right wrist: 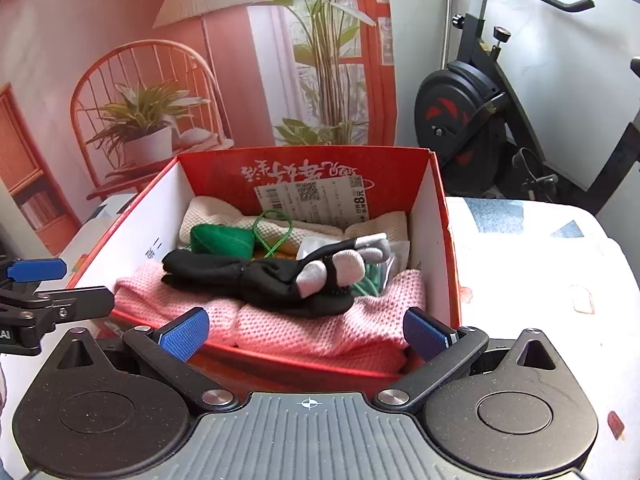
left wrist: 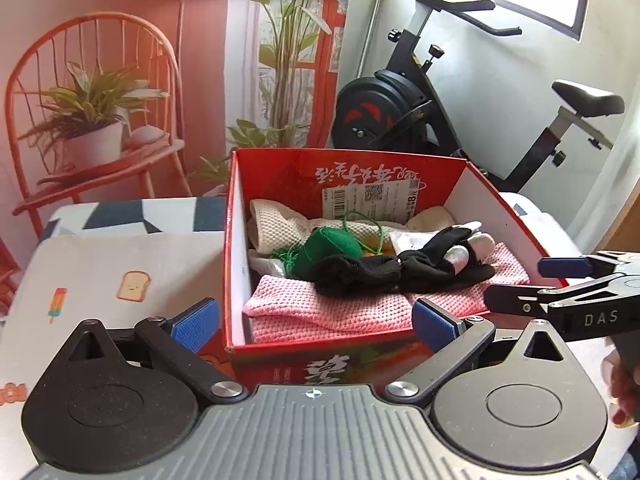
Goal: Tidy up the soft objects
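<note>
A red cardboard box [left wrist: 234,248] [right wrist: 440,248] stands on the table in front of both grippers. Inside lie a pink knitted cloth [left wrist: 332,312] [right wrist: 312,328], black gloves with grey fingertips [left wrist: 404,270] [right wrist: 280,276], a green stuffed pouch with a green cord [left wrist: 330,246] [right wrist: 222,240] and a cream knitted cloth [left wrist: 280,220] [right wrist: 208,212]. My left gripper [left wrist: 316,324] is open and empty at the box's near wall. My right gripper [right wrist: 306,334] is open and empty just over the near edge. The right gripper also shows at the right of the left wrist view [left wrist: 560,280].
The table has a white cloth with toast and ice-lolly prints [left wrist: 100,280]. A patterned cushion [right wrist: 500,216] lies behind the box on the right. An exercise bike [left wrist: 420,112] stands behind the table. A backdrop with a chair and plants [left wrist: 92,120] is at the back left.
</note>
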`<state>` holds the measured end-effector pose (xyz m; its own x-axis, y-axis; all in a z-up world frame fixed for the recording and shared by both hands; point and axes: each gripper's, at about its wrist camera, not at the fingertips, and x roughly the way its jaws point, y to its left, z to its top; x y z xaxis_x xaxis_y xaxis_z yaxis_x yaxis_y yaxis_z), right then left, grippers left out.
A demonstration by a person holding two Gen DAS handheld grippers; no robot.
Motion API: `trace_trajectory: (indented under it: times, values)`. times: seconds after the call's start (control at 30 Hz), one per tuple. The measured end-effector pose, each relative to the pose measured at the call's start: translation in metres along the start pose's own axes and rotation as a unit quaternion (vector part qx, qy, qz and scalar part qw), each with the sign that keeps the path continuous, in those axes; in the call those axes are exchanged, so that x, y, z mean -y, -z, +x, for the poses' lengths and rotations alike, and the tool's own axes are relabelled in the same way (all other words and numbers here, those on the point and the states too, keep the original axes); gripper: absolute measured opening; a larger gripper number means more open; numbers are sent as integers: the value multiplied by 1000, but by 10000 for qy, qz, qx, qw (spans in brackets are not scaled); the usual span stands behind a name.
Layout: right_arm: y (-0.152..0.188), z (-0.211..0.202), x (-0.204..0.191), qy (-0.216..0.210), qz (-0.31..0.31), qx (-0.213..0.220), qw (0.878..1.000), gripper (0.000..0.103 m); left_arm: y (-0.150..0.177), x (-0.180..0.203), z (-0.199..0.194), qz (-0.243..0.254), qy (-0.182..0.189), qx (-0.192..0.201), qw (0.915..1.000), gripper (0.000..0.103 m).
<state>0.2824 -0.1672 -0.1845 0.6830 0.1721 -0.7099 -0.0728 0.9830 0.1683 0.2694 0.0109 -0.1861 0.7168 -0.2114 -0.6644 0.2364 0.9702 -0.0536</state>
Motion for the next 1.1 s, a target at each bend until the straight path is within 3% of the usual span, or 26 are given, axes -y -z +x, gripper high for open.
trace_trajectory:
  times: [0.1,0.33,0.57,0.67,1.1]
  values:
    - [3,-6,-2,26,9,58,10000,103,2,4,-9,115,-205,101,9997,103]
    - [8,-22,-4,261,94,152,9995,102,2,4,-31,42,-210,301,9993,103]
    - [9,-51,-3,329,176,368,9986,103,3,11,-62,108,-502,463,9976,103]
    - [8,-73,-8,259,107,543,9981,103,3,13,-84,40,-480,526,9975,103]
    - [-10,-209,-38,586,-174,1525,9864,103,-13,46,-207,177,-737,1564,9848,103]
